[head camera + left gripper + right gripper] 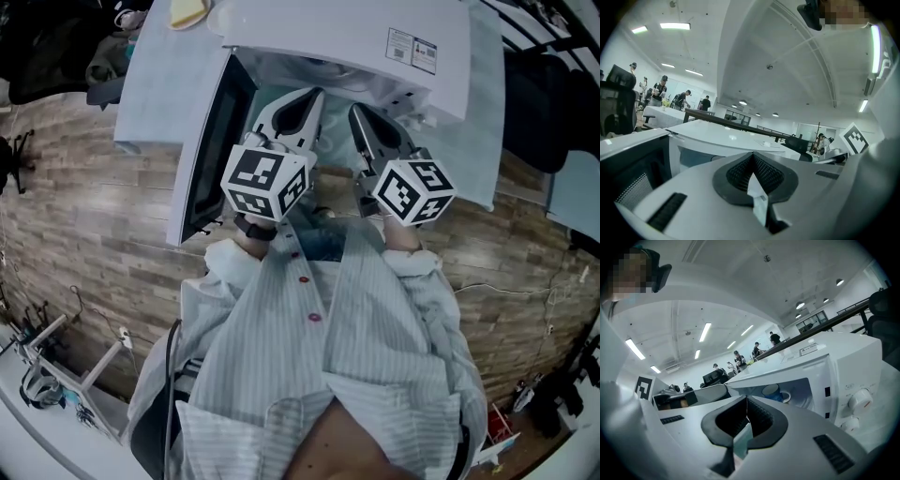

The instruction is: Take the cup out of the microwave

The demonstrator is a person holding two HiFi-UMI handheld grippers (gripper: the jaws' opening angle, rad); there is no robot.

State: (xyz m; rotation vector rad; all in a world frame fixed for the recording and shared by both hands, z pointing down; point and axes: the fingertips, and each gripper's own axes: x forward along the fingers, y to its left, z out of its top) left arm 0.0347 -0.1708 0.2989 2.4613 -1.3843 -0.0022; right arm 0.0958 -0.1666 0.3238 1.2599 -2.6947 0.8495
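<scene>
To the left of the microwave (356, 37) its door (208, 131) stands swung open, so the cavity (806, 392) is free to enter. In front of the opening, on the door side, is the left gripper (752, 157). Its jaws are clenched together with nothing between them, and its own view shows the door and the left part of the microwave but no cup. Beside it, more toward the middle of the microwave front, is the right gripper (746, 399), also with its pads pressed tip to tip and empty. The cup (772, 391), blue, stands upright deep inside the microwave, with its long axis vertical and its white handle turned toward the knobs (859, 401) at the microwave's right end. It lies ahead of the right gripper, a little to the right of its jaws and apart from them. I judge that the right gripper is the better placed one, and that it must unclench first. I count one microwave, one door, one cup, two grippers and two knobs.
</scene>
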